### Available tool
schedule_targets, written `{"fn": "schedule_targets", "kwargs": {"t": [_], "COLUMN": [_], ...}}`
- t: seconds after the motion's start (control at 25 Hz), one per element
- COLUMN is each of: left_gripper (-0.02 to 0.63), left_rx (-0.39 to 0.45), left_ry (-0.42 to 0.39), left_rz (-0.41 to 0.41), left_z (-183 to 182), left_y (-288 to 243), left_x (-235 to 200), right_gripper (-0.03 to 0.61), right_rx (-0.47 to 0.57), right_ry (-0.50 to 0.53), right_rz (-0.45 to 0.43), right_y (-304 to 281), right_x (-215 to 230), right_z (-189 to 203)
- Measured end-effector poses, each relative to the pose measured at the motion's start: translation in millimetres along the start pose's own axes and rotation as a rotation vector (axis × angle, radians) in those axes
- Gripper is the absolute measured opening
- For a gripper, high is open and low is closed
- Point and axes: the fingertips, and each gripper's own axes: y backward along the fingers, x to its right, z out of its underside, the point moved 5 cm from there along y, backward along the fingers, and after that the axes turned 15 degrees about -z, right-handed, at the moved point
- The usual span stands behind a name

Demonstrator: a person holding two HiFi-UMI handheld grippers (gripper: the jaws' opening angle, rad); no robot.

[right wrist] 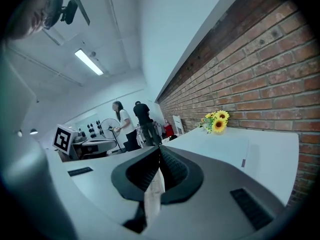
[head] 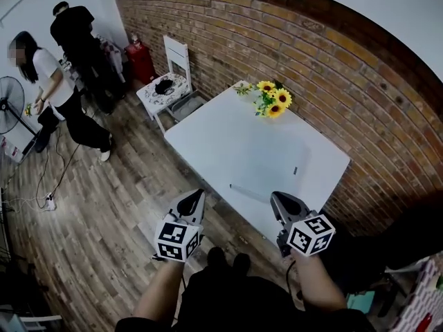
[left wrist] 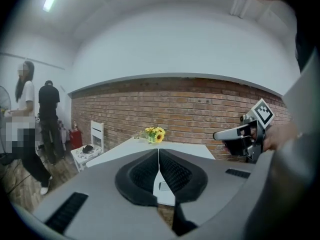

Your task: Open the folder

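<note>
A pale, nearly white folder (head: 273, 159) lies flat and closed on the white table (head: 201, 133), with a small dark tab near its right edge. In the right gripper view the folder (right wrist: 227, 148) lies ahead and to the right. Both grippers hover short of the table's near edge, apart from the folder. My left gripper (head: 196, 198) is over the floor at the near left corner, its pads together with nothing between them (left wrist: 158, 151). My right gripper (head: 277, 200) is at the near edge, also shut and empty (right wrist: 160, 149).
A bunch of sunflowers (head: 271, 99) stands at the table's far edge by the brick wall (head: 332, 75). A white chair (head: 168, 81) and a red extinguisher (head: 140, 59) are beyond the table. Two people (head: 66, 81), a fan (head: 10, 104) and a power strip (head: 50, 201) are at far left.
</note>
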Motion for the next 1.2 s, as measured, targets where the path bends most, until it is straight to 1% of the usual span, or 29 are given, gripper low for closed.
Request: {"fn": "schedule_targets", "kwargs": {"t": [0.24, 0.32, 0.44, 0.56, 0.6, 0.68, 0.72, 0.8, 0.88, 0.96, 1.12, 1.2], "left_gripper": [0.02, 0.02, 0.021, 0.025, 0.035, 0.105, 0.125, 0.14, 0.151, 0.173, 0.259, 0.278], "left_rx": [-0.037, -0.045, -0.056, -0.057, -0.058, -0.074, -0.084, -0.095, -0.108, -0.137, -0.189, -0.207], "left_ry": [-0.031, -0.043, -0.096, -0.156, -0.174, -0.213, -0.233, -0.277, -0.339, -0.388, -0.442, -0.495], "left_rz": [0.118, 0.172, 0.26, 0.314, 0.332, 0.372, 0.391, 0.424, 0.457, 0.485, 0.533, 0.554], "left_z": [10, 11, 15, 14, 15, 21, 25, 31, 40, 52, 70, 79], "left_y": [-41, -53, -72, -93, -98, -108, -112, -119, -127, -135, -149, -155], "left_x": [1, 4, 12, 25, 32, 47, 54, 65, 75, 84, 100, 108], "right_gripper": [0.014, 0.015, 0.015, 0.015, 0.015, 0.015, 0.015, 0.015, 0.014, 0.015, 0.015, 0.015], "right_rx": [0.009, 0.014, 0.03, 0.038, 0.038, 0.04, 0.043, 0.05, 0.056, 0.058, 0.052, 0.05], "right_ry": [-0.056, -0.058, -0.052, -0.055, -0.057, -0.069, -0.075, -0.086, -0.102, -0.121, -0.15, -0.164], "right_rz": [0.115, 0.149, 0.194, 0.211, 0.215, 0.229, 0.235, 0.244, 0.254, 0.264, 0.275, 0.28], "right_y": [-5, -6, -7, -11, -10, -6, -3, 1, 4, 9, 16, 18], "right_x": [19, 20, 19, 26, 30, 38, 41, 46, 51, 57, 68, 72], "right_z": [5, 5, 2, -1, -2, 0, 0, 1, 3, 8, 17, 21]}}
